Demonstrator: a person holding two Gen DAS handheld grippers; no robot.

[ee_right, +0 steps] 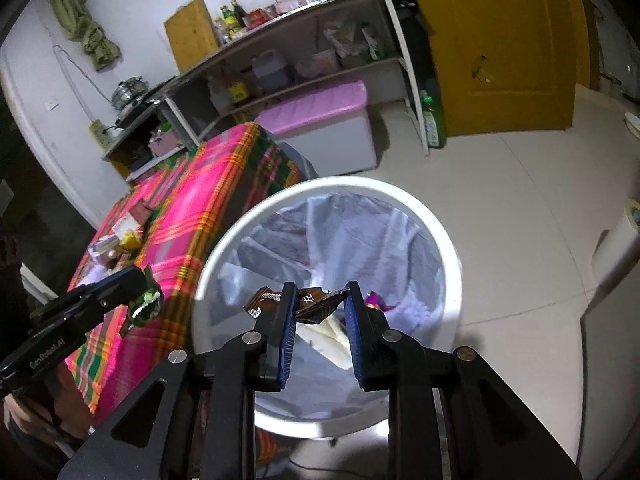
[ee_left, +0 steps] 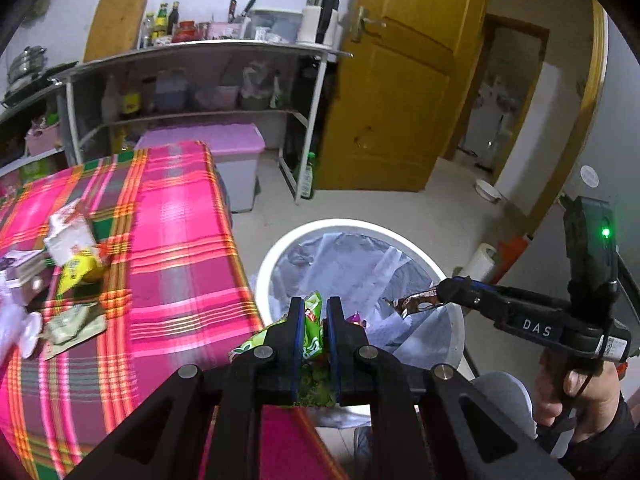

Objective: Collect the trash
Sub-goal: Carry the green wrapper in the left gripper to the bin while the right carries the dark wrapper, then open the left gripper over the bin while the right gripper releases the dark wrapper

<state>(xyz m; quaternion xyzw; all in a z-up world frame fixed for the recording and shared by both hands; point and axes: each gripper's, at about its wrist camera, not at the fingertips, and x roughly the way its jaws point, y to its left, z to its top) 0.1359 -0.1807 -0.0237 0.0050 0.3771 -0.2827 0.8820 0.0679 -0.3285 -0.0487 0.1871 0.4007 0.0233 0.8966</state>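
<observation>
In the left wrist view, the left gripper (ee_left: pixel 313 312) has its jaws clamped on a green wrapper (ee_left: pixel 313 330) right at the near rim of the white lined bin (ee_left: pixel 280 248), which stands just beside the right edge of the plaid-covered table (ee_left: pixel 180 240); more trash (ee_left: pixel 72 256) lies at the table's left, and bare floor (ee_left: pixel 400 208) runs far toward the yellow door (ee_left: pixel 400 80). In the right wrist view, the right gripper (ee_right: pixel 320 300), jaws partly closed, pinches a brown wrapper (ee_right: pixel 316 304) over the bin's open mouth, with clear floor to the right.

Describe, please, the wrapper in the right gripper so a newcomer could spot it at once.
Find the white trash bin beside the pink plaid table. Above its opening, the right gripper pinches a crumpled brown wrapper; the left gripper's wrapper is green.
</observation>
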